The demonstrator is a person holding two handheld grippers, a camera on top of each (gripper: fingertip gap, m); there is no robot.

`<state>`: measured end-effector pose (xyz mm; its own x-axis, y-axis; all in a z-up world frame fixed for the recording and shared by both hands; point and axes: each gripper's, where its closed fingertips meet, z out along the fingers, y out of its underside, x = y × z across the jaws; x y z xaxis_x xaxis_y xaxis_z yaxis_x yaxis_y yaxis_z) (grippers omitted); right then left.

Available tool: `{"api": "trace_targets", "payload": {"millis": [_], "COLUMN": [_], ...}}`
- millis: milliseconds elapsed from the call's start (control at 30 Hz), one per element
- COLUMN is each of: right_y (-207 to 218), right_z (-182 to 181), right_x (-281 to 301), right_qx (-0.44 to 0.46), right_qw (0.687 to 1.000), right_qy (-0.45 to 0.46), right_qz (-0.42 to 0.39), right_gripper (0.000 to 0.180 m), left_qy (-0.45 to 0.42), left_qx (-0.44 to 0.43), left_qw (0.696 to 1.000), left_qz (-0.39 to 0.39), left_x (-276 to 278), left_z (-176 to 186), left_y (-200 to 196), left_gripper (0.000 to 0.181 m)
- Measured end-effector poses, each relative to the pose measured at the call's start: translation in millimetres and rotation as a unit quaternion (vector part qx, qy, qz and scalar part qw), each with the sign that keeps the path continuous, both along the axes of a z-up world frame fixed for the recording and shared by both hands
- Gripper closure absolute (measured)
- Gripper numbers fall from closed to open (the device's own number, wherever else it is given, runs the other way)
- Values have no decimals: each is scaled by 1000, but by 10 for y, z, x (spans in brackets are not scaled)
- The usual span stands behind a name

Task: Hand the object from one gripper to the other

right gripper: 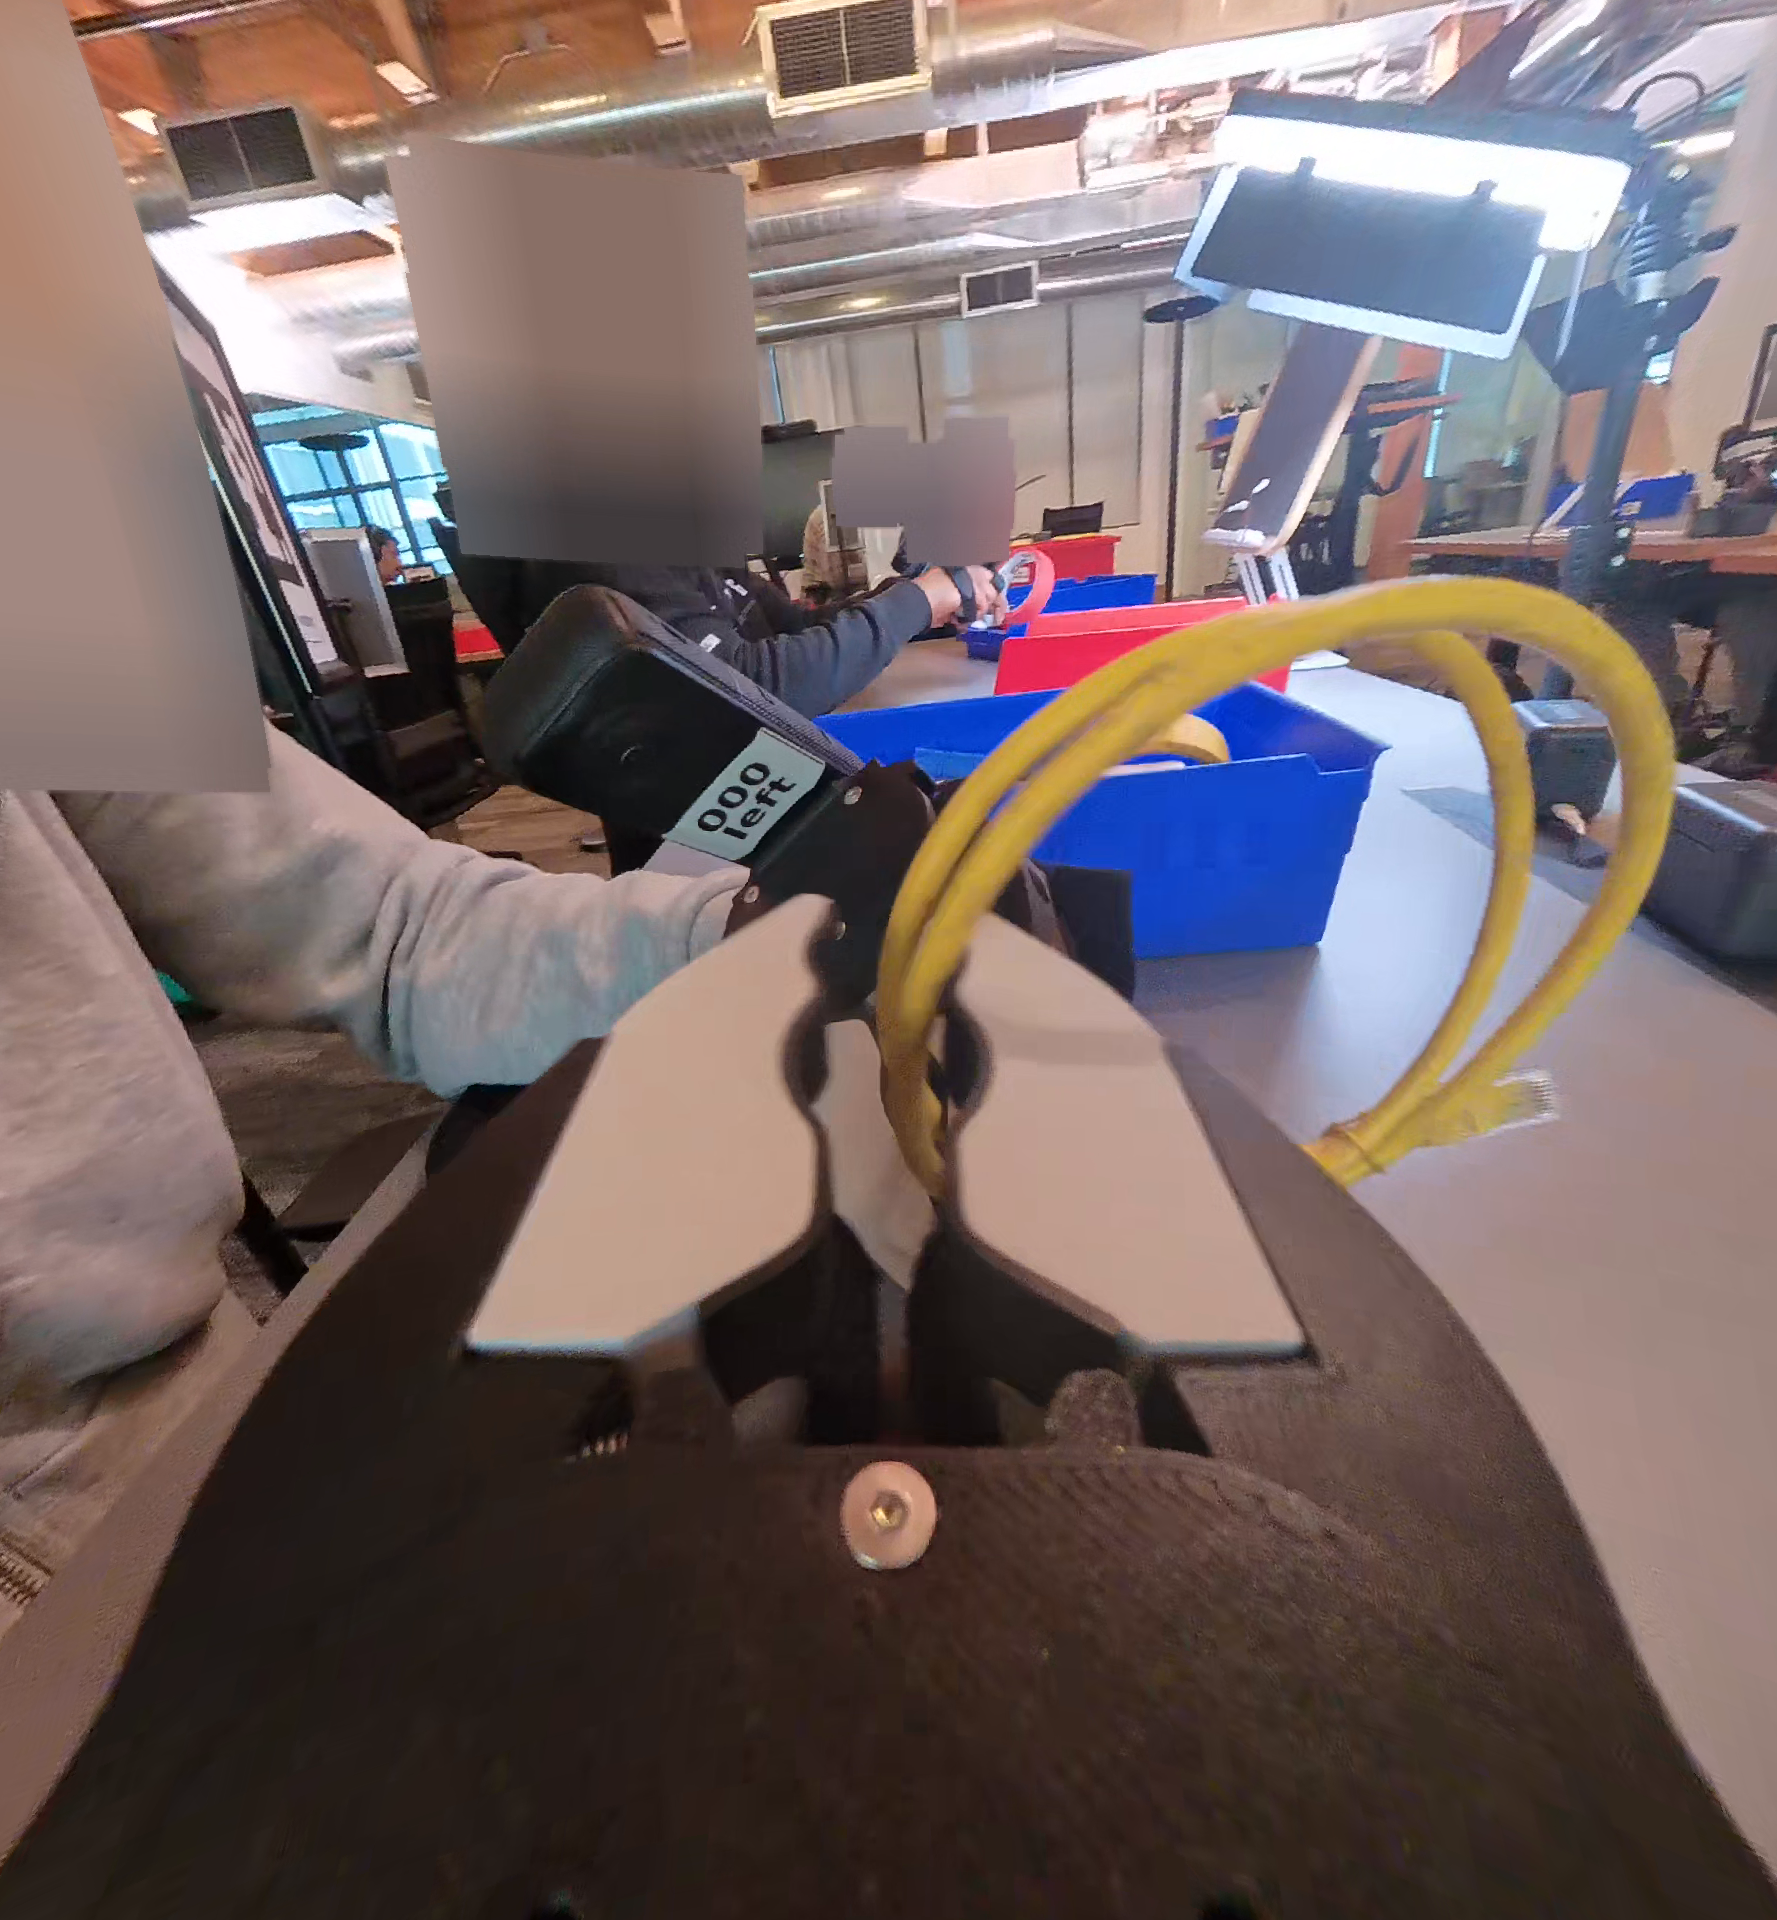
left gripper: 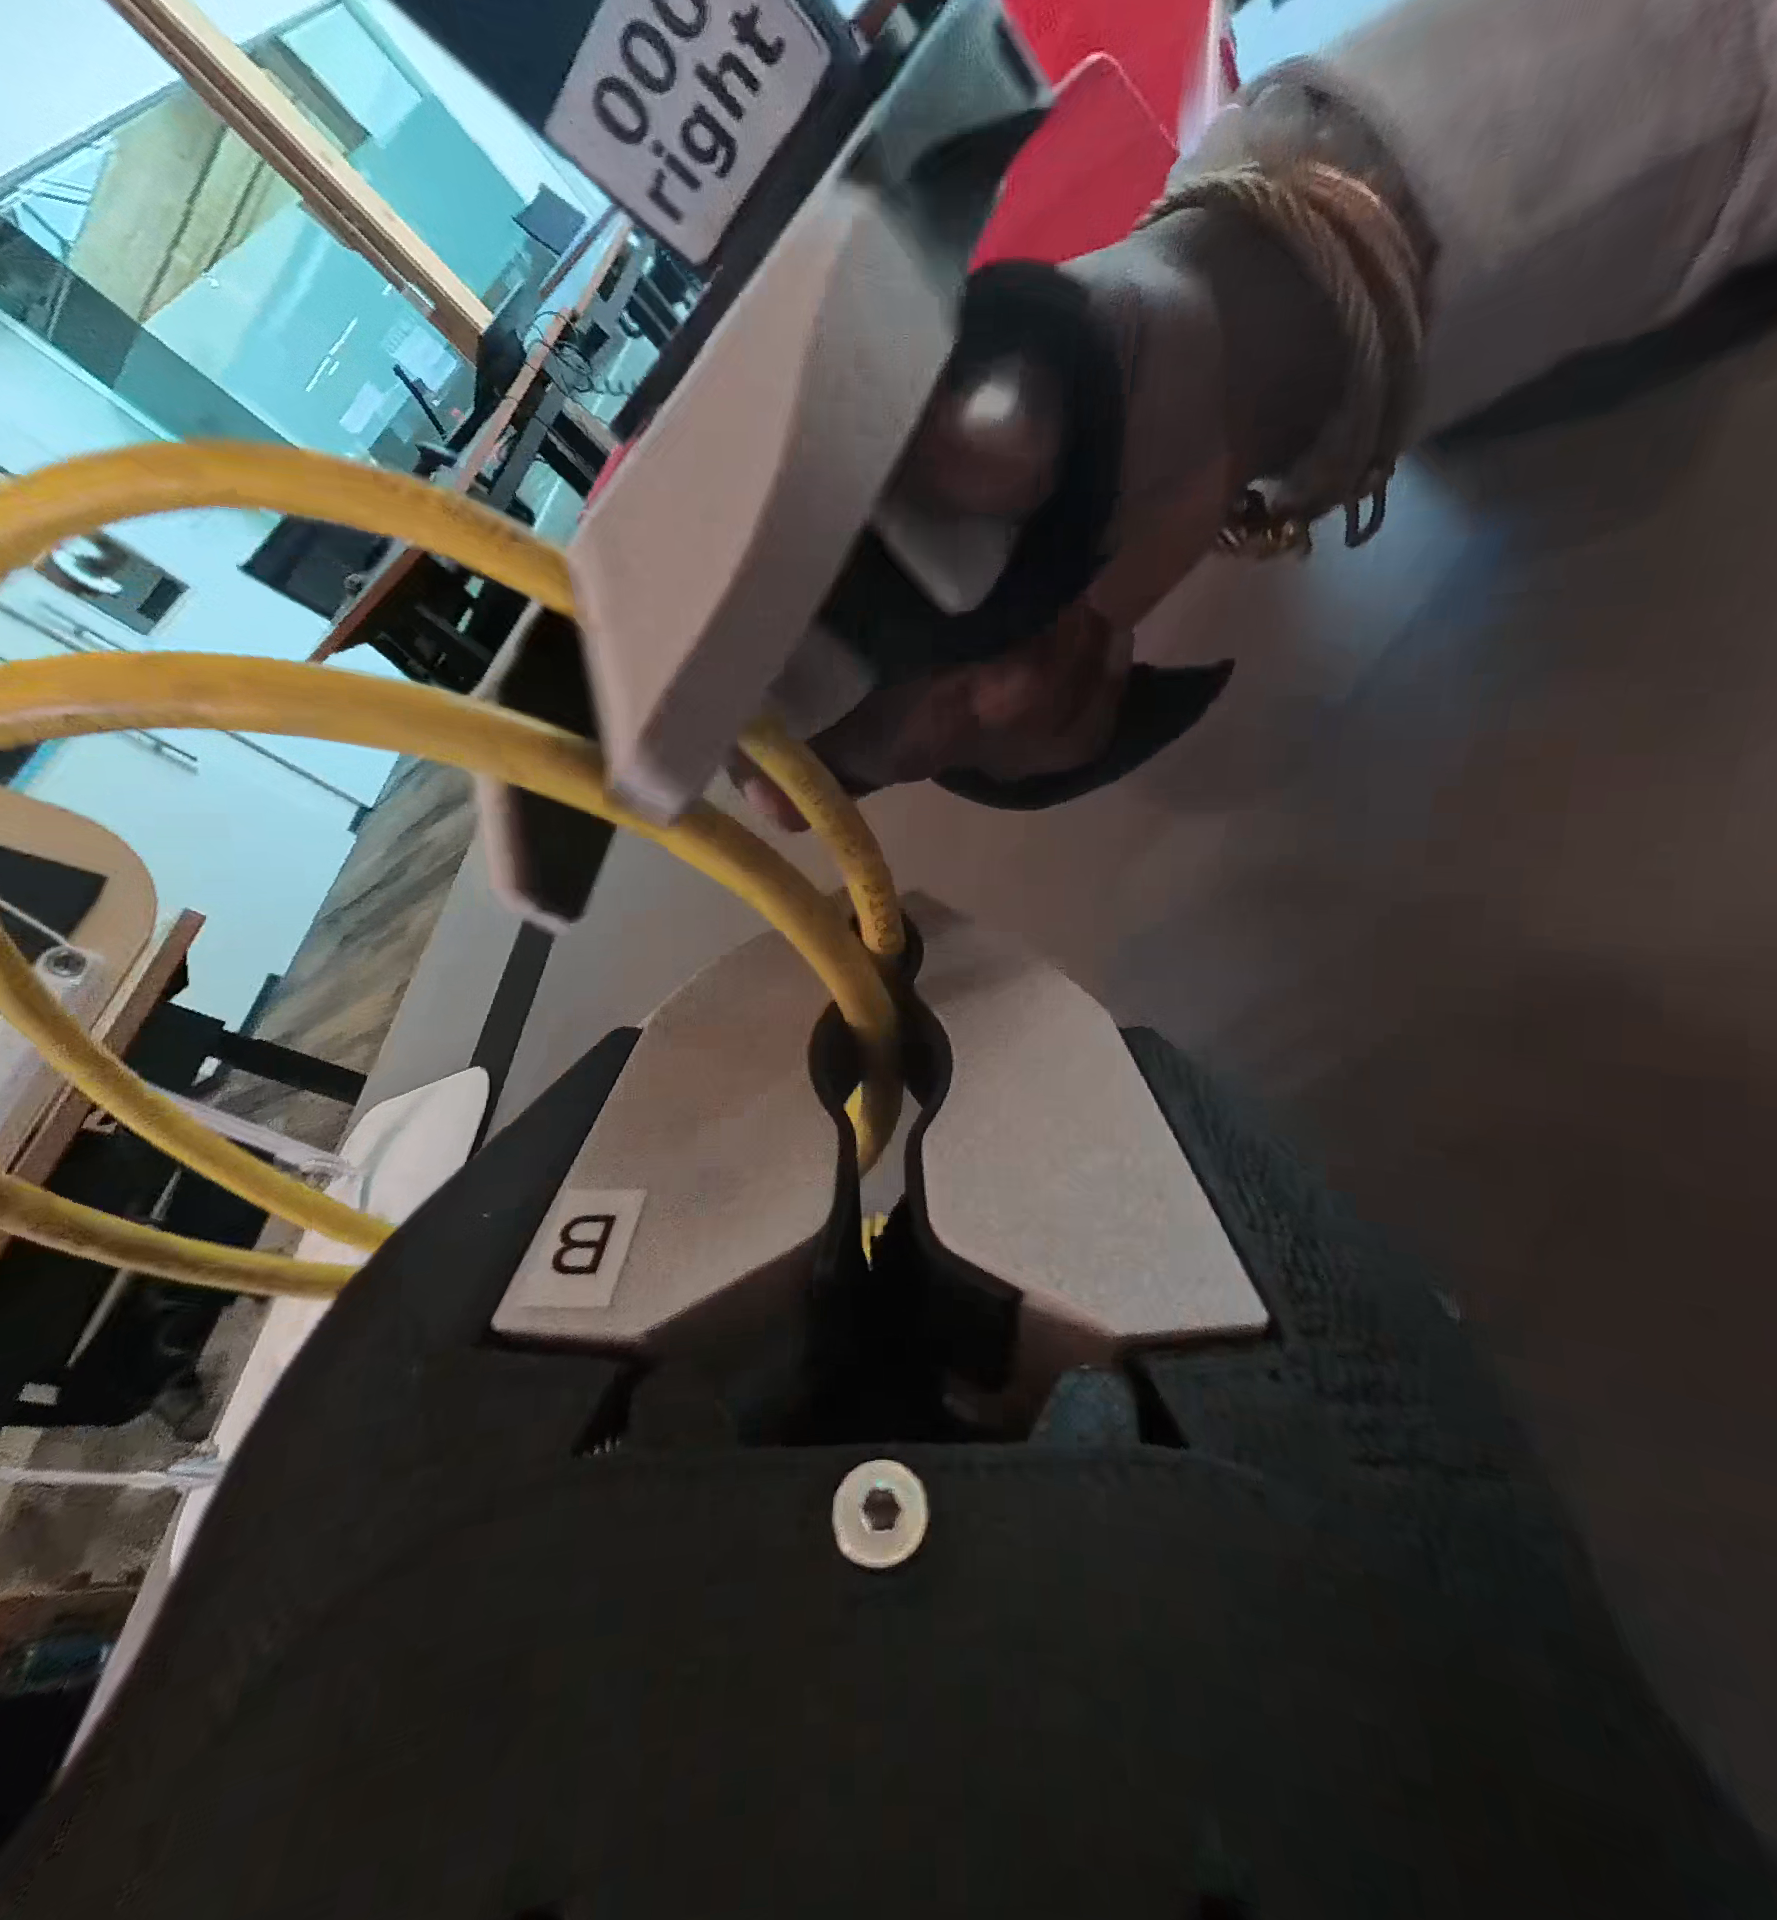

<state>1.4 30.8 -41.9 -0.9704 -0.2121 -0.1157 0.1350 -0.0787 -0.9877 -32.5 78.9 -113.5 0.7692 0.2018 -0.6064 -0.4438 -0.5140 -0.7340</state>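
A grey tabletop (right gripper: 1642, 1299) is seen below and to the right of the right gripper (right gripper: 889, 1023), bare up to a blue bin (right gripper: 1227, 831) beyond the fingertips and grey cases (right gripper: 1757, 873) at the far right; the near table edge lies to the left, where a grey sleeve (right gripper: 396, 925) is seen. The coiled yellow cable (right gripper: 1279, 665) is looped up and to the right of the fingers; its strands are passed between them, the jaws standing partly apart around the strands, so whether they are pinched cannot be told. In the left wrist view the left gripper (left gripper: 879, 1023) is clenched on the cable (left gripper: 240, 707); the right gripper (left gripper: 593, 831) is seen just beyond, astride the same strands.
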Motion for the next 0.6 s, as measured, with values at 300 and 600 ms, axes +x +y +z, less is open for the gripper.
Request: {"api": "trace_targets", "payload": {"millis": [300,600], "right_y": [98,-30], "right_z": [2,-480], "right_x": [-69,-145], "right_qx": [-14,153], "right_qw": [994,901], "right_qy": [99,388], "right_qz": [-35,-121], "right_gripper": [173,173], "left_qy": [-153,-348], "left_qx": [197,364], "left_qw": [966,851], "left_qz": [-61,-149], "left_x": [103,184], "left_z": [419,857], "left_y": [-57,-201], "left_gripper": [142,123]}}
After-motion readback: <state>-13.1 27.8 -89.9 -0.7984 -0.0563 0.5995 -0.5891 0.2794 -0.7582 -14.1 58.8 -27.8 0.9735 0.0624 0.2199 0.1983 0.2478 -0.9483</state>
